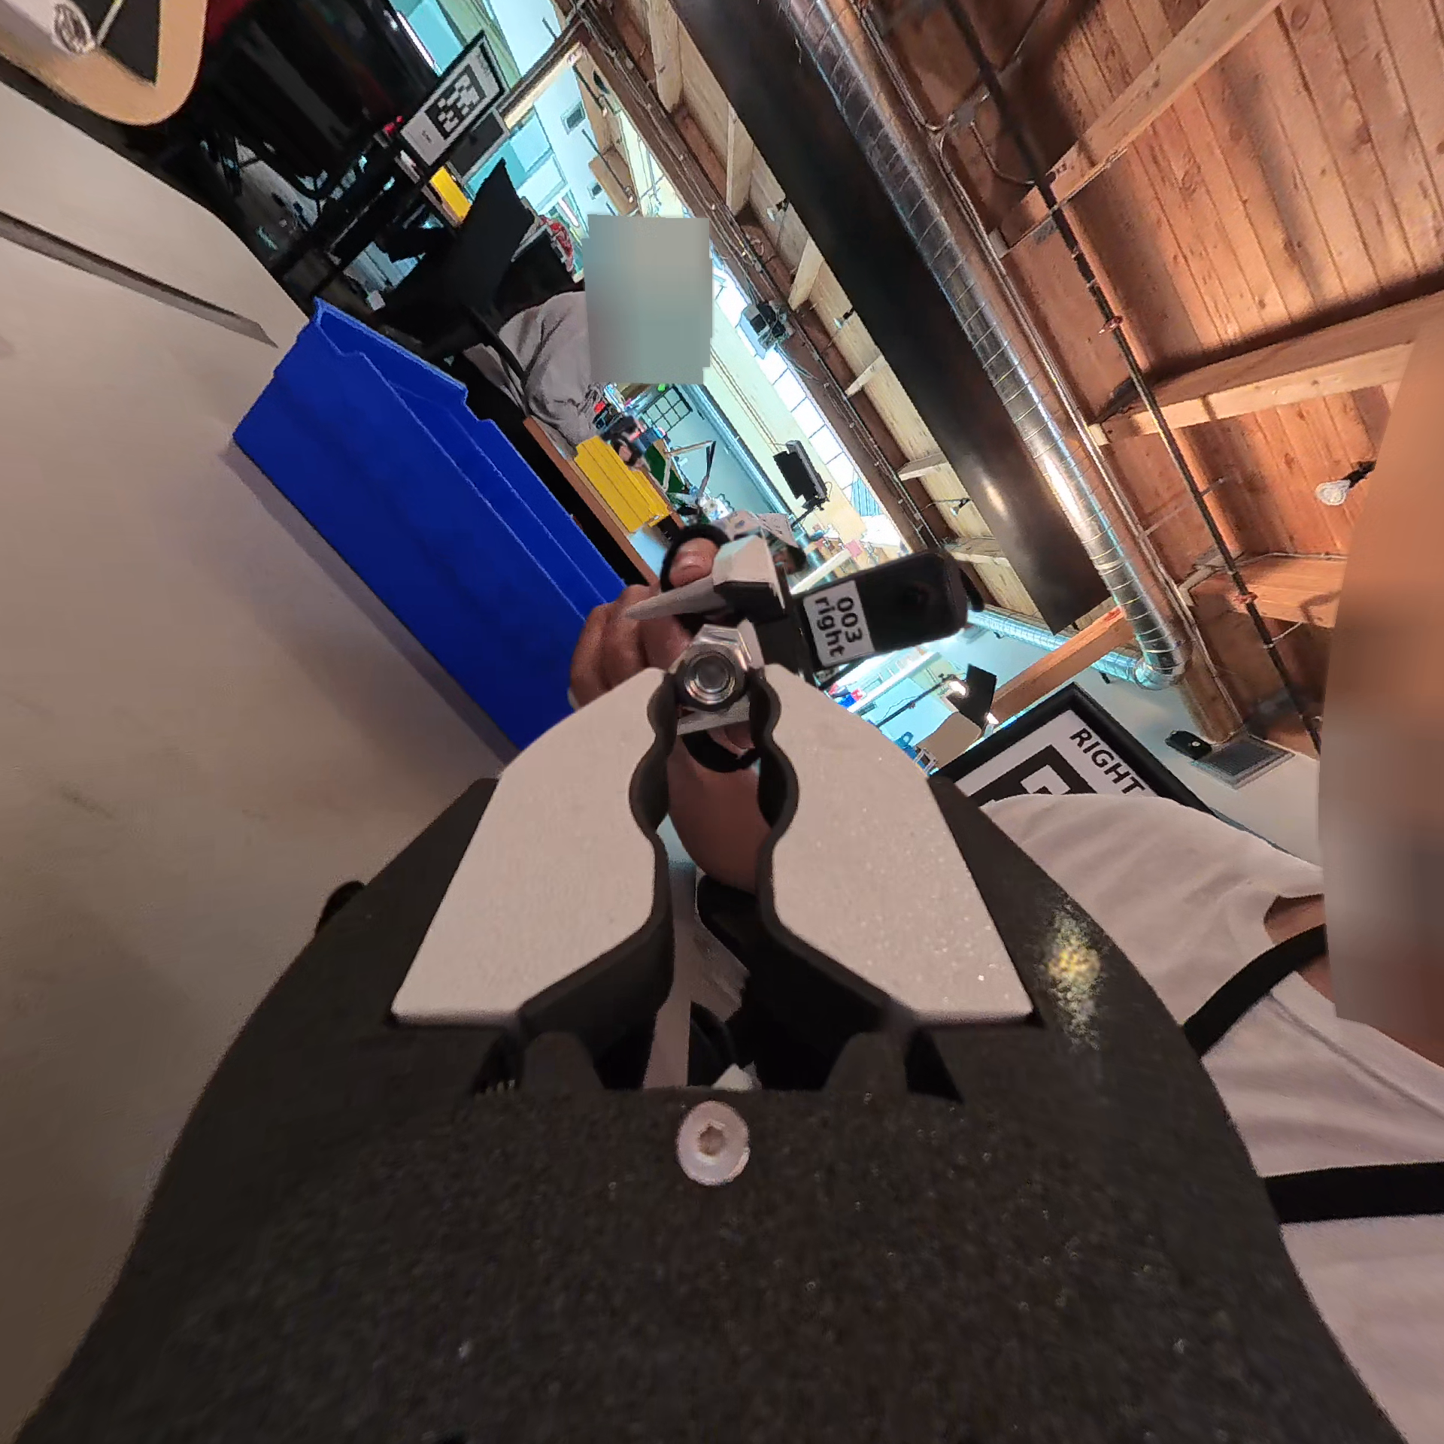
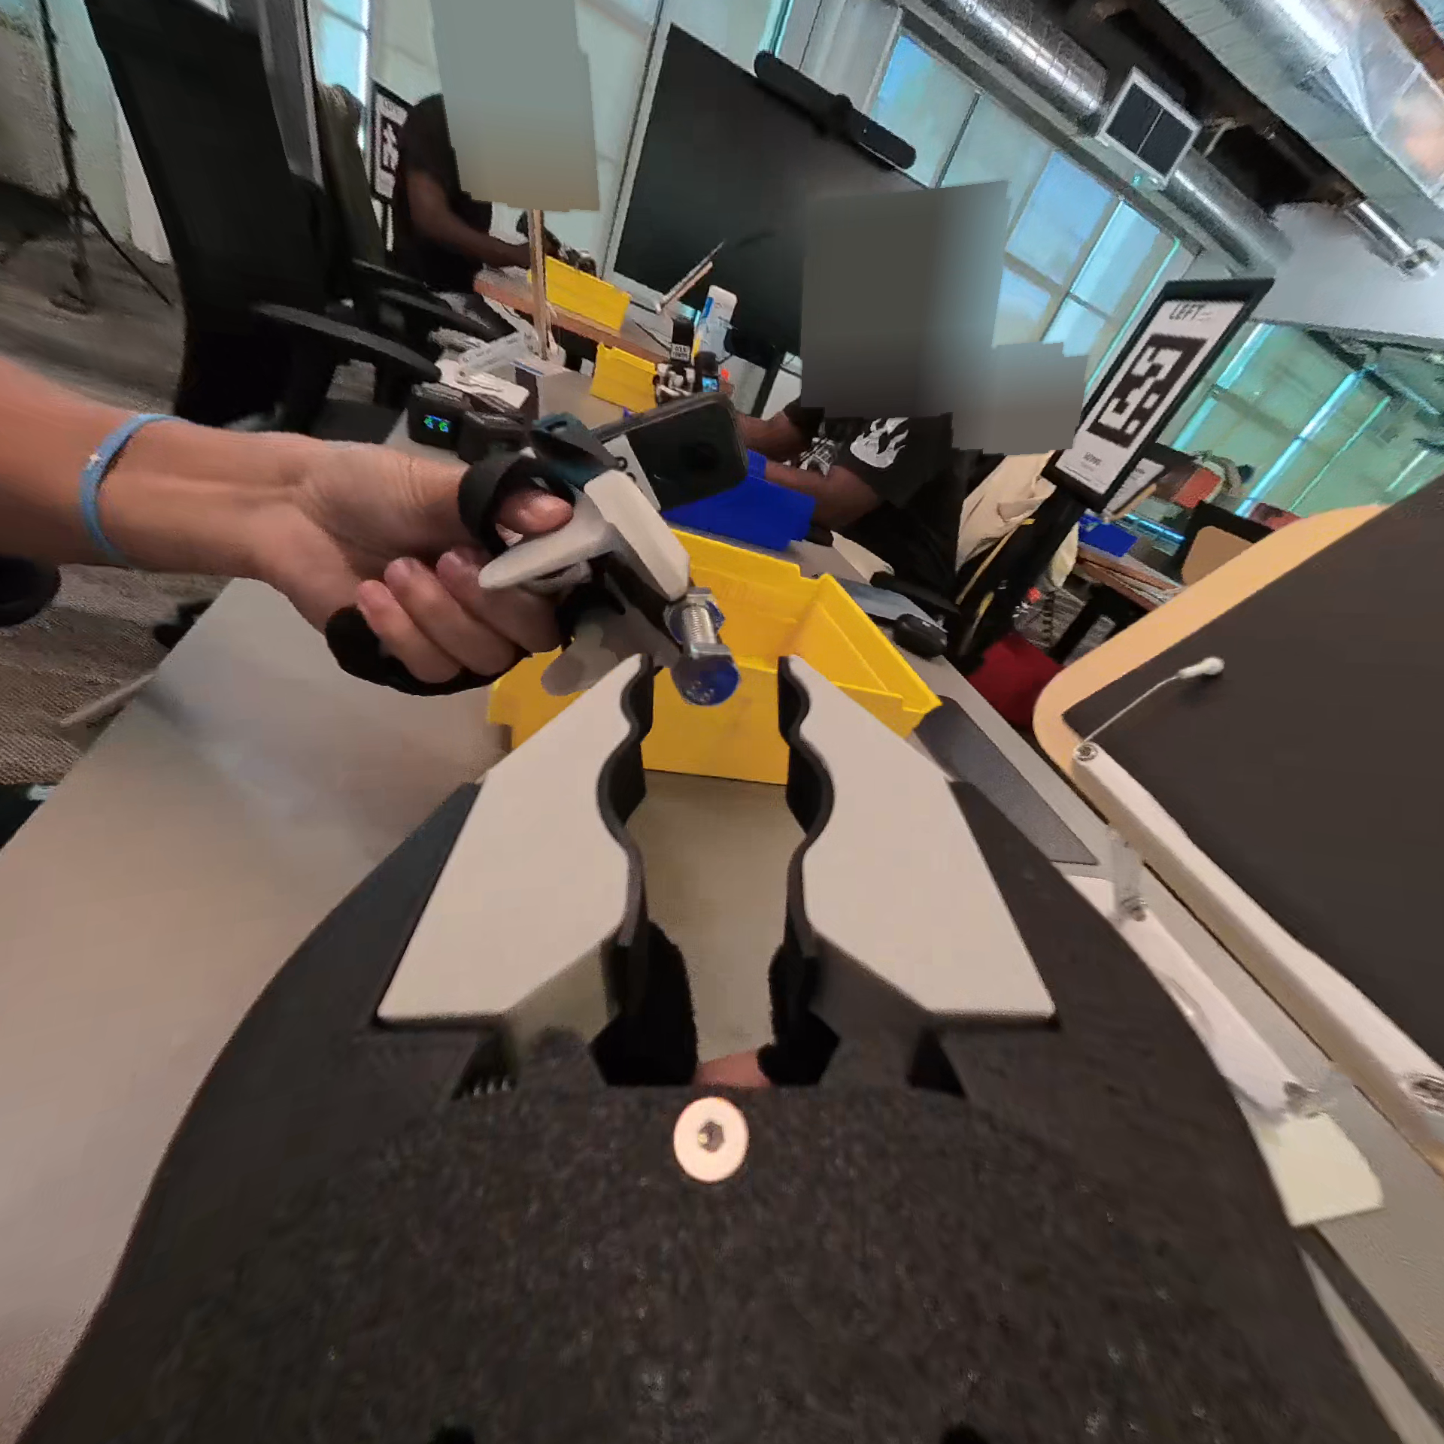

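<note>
The left gripper (image 1: 709,691) is closed on a silver bolt (image 1: 707,678) with a hex nut threaded on it; the dark pads press its 2 sides, and the bolt's end faces the left wrist camera. In the right wrist view the same bolt (image 2: 698,633) shows its threaded shank, the nut high on it, and a head that reflects blue, held in the air just above and ahead of the right gripper (image 2: 713,688). That gripper stands open with nothing between its pads; the bolt is close to its left fingertip but apart from it. A hand (image 2: 406,562) with black finger straps and a blue wristband works the left gripper.

Beneath lies a pale grey worktop (image 2: 195,781). A yellow bin (image 2: 781,703) sits on it just beyond the right gripper, and a blue bin (image 1: 406,484) stands on it beside the left one. Further off are more worktops, bins, black chairs and seated people, under a timber ceiling with a silver duct (image 1: 1039,406).

A white label sits on the right gripper's camera, and 2 framed marker signs (image 2: 1156,383) bear printed writing.
</note>
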Motion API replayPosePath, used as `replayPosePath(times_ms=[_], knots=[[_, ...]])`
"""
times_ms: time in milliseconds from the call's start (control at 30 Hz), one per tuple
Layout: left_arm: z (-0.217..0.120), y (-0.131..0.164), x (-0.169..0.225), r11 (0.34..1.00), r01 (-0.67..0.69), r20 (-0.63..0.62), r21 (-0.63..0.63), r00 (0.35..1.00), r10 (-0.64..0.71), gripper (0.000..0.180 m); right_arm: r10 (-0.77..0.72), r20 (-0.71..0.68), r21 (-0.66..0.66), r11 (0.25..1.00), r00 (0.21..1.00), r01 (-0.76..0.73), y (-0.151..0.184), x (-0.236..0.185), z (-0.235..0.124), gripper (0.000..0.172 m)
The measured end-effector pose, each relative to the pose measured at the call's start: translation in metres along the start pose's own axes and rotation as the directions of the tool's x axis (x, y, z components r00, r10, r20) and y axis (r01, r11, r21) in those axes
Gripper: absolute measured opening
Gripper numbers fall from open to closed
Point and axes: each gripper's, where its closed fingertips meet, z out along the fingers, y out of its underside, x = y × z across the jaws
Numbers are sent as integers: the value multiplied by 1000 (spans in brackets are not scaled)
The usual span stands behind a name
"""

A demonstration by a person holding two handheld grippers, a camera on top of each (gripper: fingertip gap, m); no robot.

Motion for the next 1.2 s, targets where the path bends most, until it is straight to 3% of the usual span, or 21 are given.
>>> replayPosePath(times_ms=[100,333,500,633,733,800,833,900,967,1000,1033,1067,1100,1133,1200], knots=[[0,4,0,1000,24,2,-14,1000,-24,17,21,60,38,999,998,-24,0,-6,0,31],[4,12,-1,995,90,-12,-34,996,-91,17,-165,33,7,986,986,165,10,-12,4,18],[3,14,-5,994,108,-14,-34,994,-108,17,-188,32,-16,982,982,189,16,-11,5,17],[3,18,-3,996,16,-24,-90,1000,-18,17,7,122,-11,1000,993,-6,14,-13,2,17],[7,21,3,952,-246,-2,-181,968,250,17,190,188,22,980,964,-198,9,-13,-2,17],[8,25,5,813,-505,3,-288,849,529,18,297,243,32,949,924,-313,5,-15,-5,17],[8,26,5,691,-633,-1,-349,738,675,18,348,270,25,930,898,-368,5,-16,-7,18],[8,27,5,390,-808,-33,-441,449,893,18,439,331,29,880,835,-474,2,-18,-10,18],[9,24,7,99,-857,-54,-506,146,988,19,498,371,29,837,784,-546,0,-19,-11,17],[9,20,8,17,-849,-30,-528,38,999,25,510,384,34,825,770,-564,-1,-18,-12,18],[9,13,10,5,-845,27,-535,-11,1000,34,515,395,48,815,760,-578,-4,-17,-14,17],[8,8,13,58,-848,83,-527,16,996,36,513,404,68,809,757,-584,-8,-15,-16,17],[7,6,15,165,-844,133,-511,112,985,33,503,406,81,812,763,-578,-10,-14,-19,17],[6,4,16,308,-823,189,-477,246,951,34,485,396,84,826,780,-557,-10,-14,-20,18],[5,2,22,642,-693,268,-328,584,766,41,446,370,89,856,815,-509,-10,-15,-21,17]])
